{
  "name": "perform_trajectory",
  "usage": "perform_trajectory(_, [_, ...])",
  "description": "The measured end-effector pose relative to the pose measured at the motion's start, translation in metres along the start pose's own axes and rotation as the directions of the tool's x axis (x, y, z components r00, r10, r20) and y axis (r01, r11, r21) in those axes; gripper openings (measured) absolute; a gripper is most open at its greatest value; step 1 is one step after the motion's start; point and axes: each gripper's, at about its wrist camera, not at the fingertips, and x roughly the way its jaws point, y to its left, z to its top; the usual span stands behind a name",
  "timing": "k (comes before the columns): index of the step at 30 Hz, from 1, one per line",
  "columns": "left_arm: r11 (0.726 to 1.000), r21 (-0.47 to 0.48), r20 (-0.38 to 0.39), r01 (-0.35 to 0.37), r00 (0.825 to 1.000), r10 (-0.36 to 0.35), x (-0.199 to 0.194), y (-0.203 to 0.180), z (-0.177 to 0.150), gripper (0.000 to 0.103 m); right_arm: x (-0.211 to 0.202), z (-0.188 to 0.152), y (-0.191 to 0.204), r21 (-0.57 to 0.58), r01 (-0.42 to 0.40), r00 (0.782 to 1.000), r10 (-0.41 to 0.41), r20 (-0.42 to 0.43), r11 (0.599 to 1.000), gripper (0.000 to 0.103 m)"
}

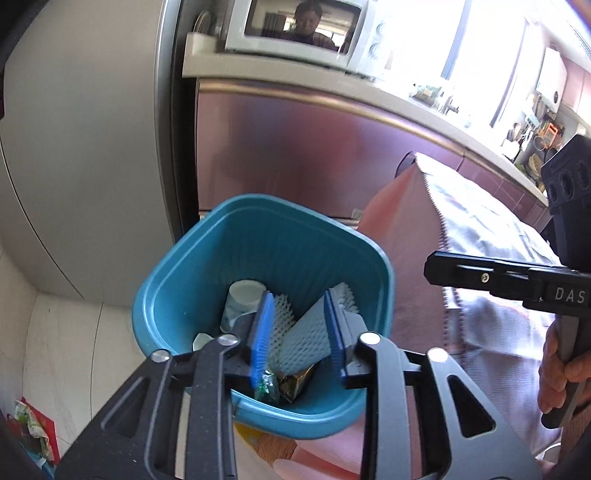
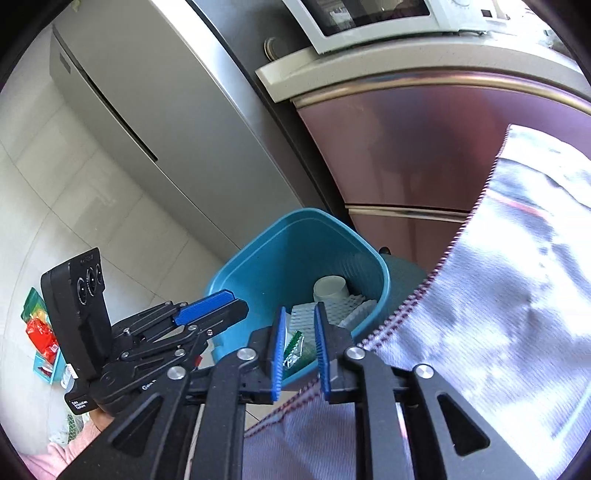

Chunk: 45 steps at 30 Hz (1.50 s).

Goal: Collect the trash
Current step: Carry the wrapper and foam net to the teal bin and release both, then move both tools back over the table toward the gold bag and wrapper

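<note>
A teal trash bin stands on the floor beside the table; it also shows in the right wrist view. Inside lie a white paper cup, white foam netting, a green wrapper and a dark foil wrapper. My left gripper is open and empty, right above the bin's mouth. My right gripper is open and empty over the bin's near rim, at the table edge. The cup, netting and green wrapper show between its fingers.
A table with a grey striped cloth stands right of the bin. A silver fridge, a maroon cabinet and a microwave are behind. Colourful packets lie on the tiled floor at left.
</note>
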Motion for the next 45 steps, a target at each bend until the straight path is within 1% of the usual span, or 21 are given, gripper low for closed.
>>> perform_trajectory(3, [1.0,0.02,0.041,0.007,0.999,-0.007,-0.015,-0.011,0.0,0.033,-0.015,-0.004,0.0,-0.004,-0.007,1.0,0.007,0.026,1.0,0.02])
perform_trajectory(4, [1.0,0.028,0.054,0.009,0.998,-0.011,-0.022,-0.014,0.001,0.036,-0.022,-0.006,0.0,-0.007,-0.006,0.999,0.006,0.037,1.0,0.022])
perform_trajectory(7, [0.998,0.051,0.093,0.025,0.995,-0.03,-0.039,-0.028,0.001,0.042,-0.044,-0.012,-0.001,-0.009,-0.005,0.997,0.006,0.072,1.0,0.023])
perform_trajectory(8, [0.998,0.06,0.102,0.033,0.994,-0.04,-0.045,-0.033,0.001,0.044,-0.052,-0.015,-0.002,-0.007,-0.004,0.996,0.005,0.089,1.0,0.027])
perform_trajectory(10, [0.995,0.087,0.122,0.054,0.99,-0.064,-0.054,-0.047,0.0,0.046,-0.071,-0.023,-0.004,-0.007,0.001,0.993,-0.001,0.12,1.0,0.032])
perform_trajectory(11, [0.993,0.102,0.129,0.067,0.988,-0.079,-0.059,-0.054,-0.001,0.048,-0.08,-0.028,-0.004,-0.006,0.005,0.991,-0.004,0.137,1.0,0.032])
perform_trajectory(15, [0.979,0.165,0.135,0.12,0.98,-0.143,-0.073,-0.086,-0.007,0.052,-0.118,-0.049,-0.016,0.018,0.03,0.981,-0.033,0.189,0.999,0.033])
perform_trajectory(19, [0.955,0.221,0.114,0.198,0.967,-0.227,-0.078,-0.122,-0.014,0.052,-0.16,-0.073,-0.031,0.051,0.072,0.967,-0.082,0.239,0.996,0.034])
perform_trajectory(23, [0.915,0.282,0.063,0.288,0.946,-0.317,-0.079,-0.167,-0.028,0.052,-0.204,-0.1,-0.049,0.098,0.134,0.944,-0.157,0.289,0.986,0.034])
perform_trajectory(26, [0.873,0.33,0.005,0.36,0.924,-0.382,-0.077,-0.207,-0.04,0.052,-0.239,-0.123,-0.065,0.144,0.209,0.916,-0.245,0.317,0.967,0.034])
perform_trajectory(28, [0.841,0.362,-0.036,0.402,0.908,-0.418,-0.076,-0.23,-0.051,0.052,-0.26,-0.137,-0.078,0.19,0.261,0.89,-0.312,0.333,0.946,0.034])
perform_trajectory(30, [0.802,0.394,-0.084,0.448,0.887,-0.455,-0.075,-0.255,-0.061,0.053,-0.278,-0.15,-0.093,0.247,0.299,0.862,-0.372,0.344,0.922,0.034])
perform_trajectory(32, [0.768,0.42,-0.124,0.483,0.869,-0.479,-0.075,-0.277,-0.073,0.053,-0.299,-0.169,-0.11,0.308,0.348,0.827,-0.445,0.343,0.885,0.034])
perform_trajectory(34, [0.733,0.435,-0.168,0.523,0.847,-0.504,-0.072,-0.298,-0.081,0.053,-0.316,-0.186,-0.128,0.376,0.367,0.8,-0.495,0.339,0.851,0.034])
perform_trajectory(35, [0.714,0.44,-0.192,0.545,0.834,-0.518,-0.072,-0.309,-0.085,0.056,-0.323,-0.193,-0.139,0.403,0.377,0.787,-0.518,0.335,0.834,0.034])
perform_trajectory(36, [0.7,0.442,-0.211,0.561,0.823,-0.527,-0.071,-0.319,-0.089,0.056,-0.329,-0.201,-0.147,0.426,0.394,0.772,-0.545,0.327,0.814,0.034])
perform_trajectory(37, [0.687,0.441,-0.232,0.578,0.812,-0.535,-0.067,-0.328,-0.093,0.057,-0.334,-0.208,-0.155,0.451,0.396,0.763,-0.56,0.323,0.8,0.034])
perform_trajectory(38, [0.671,0.437,-0.257,0.599,0.798,-0.545,-0.065,-0.337,-0.096,0.057,-0.339,-0.217,-0.163,0.475,0.381,0.761,-0.561,0.326,0.793,0.034])
perform_trajectory(39, [0.661,0.434,-0.277,0.613,0.788,-0.549,-0.061,-0.342,-0.098,0.057,-0.343,-0.225,-0.17,0.495,0.372,0.759,-0.564,0.325,0.786,0.034])
perform_trajectory(41, [0.644,0.432,-0.31,0.632,0.774,-0.552,-0.057,-0.357,-0.105,0.057,-0.346,-0.235,-0.18,0.52,0.373,0.754,-0.578,0.313,0.769,0.035])
perform_trajectory(45, [0.612,0.432,-0.368,0.663,0.749,-0.551,-0.047,-0.382,-0.117,0.057,-0.343,-0.244,-0.195,0.541,0.34,0.774,-0.556,0.303,0.769,0.04])
